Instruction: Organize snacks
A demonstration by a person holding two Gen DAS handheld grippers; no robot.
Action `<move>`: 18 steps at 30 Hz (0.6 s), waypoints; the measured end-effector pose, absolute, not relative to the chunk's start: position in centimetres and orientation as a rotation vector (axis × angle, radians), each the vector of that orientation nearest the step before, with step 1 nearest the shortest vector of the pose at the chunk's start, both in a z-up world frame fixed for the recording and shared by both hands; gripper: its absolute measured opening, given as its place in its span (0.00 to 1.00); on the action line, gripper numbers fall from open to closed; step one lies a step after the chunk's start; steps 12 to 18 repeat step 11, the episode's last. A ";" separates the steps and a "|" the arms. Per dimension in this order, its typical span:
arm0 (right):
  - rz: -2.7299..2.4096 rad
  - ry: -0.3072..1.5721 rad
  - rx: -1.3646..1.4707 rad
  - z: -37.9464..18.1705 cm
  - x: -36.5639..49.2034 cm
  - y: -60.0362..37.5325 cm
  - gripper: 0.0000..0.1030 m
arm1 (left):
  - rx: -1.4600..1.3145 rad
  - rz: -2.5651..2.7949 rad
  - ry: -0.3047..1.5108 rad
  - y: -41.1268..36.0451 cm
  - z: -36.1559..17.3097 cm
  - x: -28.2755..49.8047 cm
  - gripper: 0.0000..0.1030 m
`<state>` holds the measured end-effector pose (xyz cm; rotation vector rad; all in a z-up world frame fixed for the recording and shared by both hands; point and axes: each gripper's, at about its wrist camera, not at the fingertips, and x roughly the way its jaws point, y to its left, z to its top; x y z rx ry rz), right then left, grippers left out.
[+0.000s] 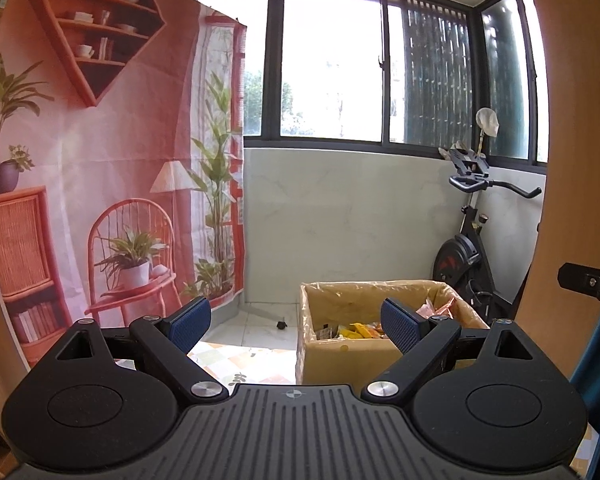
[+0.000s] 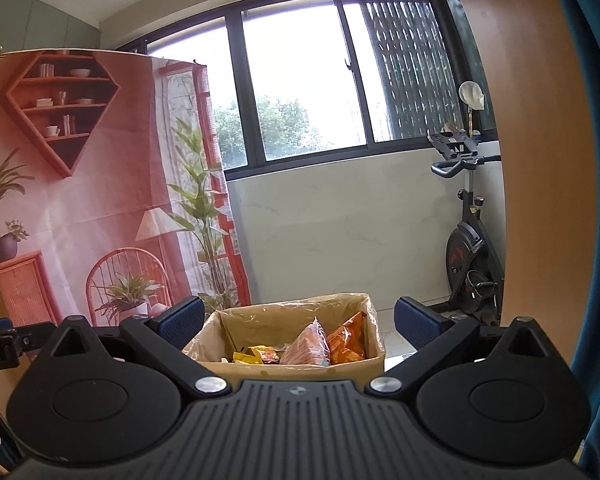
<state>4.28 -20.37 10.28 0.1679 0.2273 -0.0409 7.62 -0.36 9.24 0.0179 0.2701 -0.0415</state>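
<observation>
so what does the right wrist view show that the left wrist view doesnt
Only the right wrist view shows the orange snack bag and the pink bag clearly, standing up in the box, with its own open right gripper framing them.

Only the left wrist view shows the open left gripper and a small dark thing on the floor.

Both show the cardboard box, yellow packets, exercise bike, window and printed backdrop.

open-topped box [image 2: 296, 364], exercise bike [image 2: 470, 256] beside
</observation>
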 end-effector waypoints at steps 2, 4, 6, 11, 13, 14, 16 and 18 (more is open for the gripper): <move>-0.040 0.228 0.167 10.3 4.3 -20.4 1.00 | 0.018 -0.038 0.267 -0.5 9.3 7.5 0.91; -0.039 0.229 0.167 10.3 4.3 -20.3 1.00 | 0.019 -0.039 0.256 -0.7 9.3 7.3 0.91; -0.040 0.229 0.168 10.3 4.4 -20.1 1.00 | 0.017 -0.045 0.249 -0.7 9.3 7.1 0.91; -0.035 0.233 0.163 10.3 4.6 -19.9 1.00 | 0.019 -0.044 0.251 -0.8 9.2 7.1 0.91; -0.035 0.233 0.163 10.3 4.6 -19.9 1.00 | 0.019 -0.044 0.251 -0.8 9.2 7.1 0.91; -0.035 0.233 0.163 10.3 4.6 -19.9 1.00 | 0.019 -0.044 0.251 -0.8 9.2 7.1 0.91; -0.035 0.233 0.163 10.3 4.6 -19.9 1.00 | 0.019 -0.044 0.251 -0.8 9.2 7.1 0.91; -0.035 0.233 0.163 10.3 4.6 -19.9 1.00 | 0.019 -0.044 0.251 -0.8 9.2 7.1 0.91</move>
